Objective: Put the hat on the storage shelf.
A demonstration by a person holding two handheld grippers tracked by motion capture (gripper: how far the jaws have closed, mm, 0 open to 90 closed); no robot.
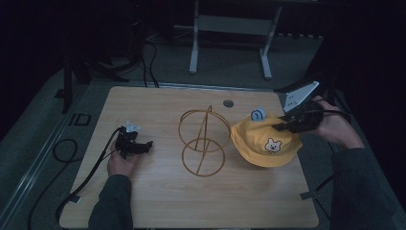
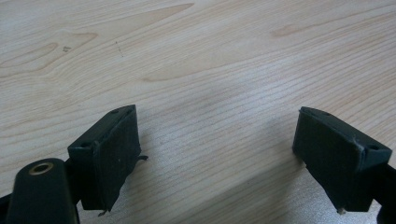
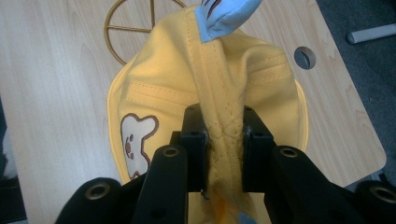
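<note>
Yellow hat (image 1: 265,141) sits right of centre on the counter (image 1: 158,206), beside the gold wire stand (image 1: 203,141). Right gripper (image 3: 223,140) jaws clenched on 1 crown fold. Left gripper (image 1: 136,143) jaws released, empty. Risk: thin fold slipping free; brim snagging stand.

Pale wood table (image 1: 158,201) w/ round cable hole (image 1: 228,103); white desk frame (image 1: 230,28) on grey floor behind.
</note>
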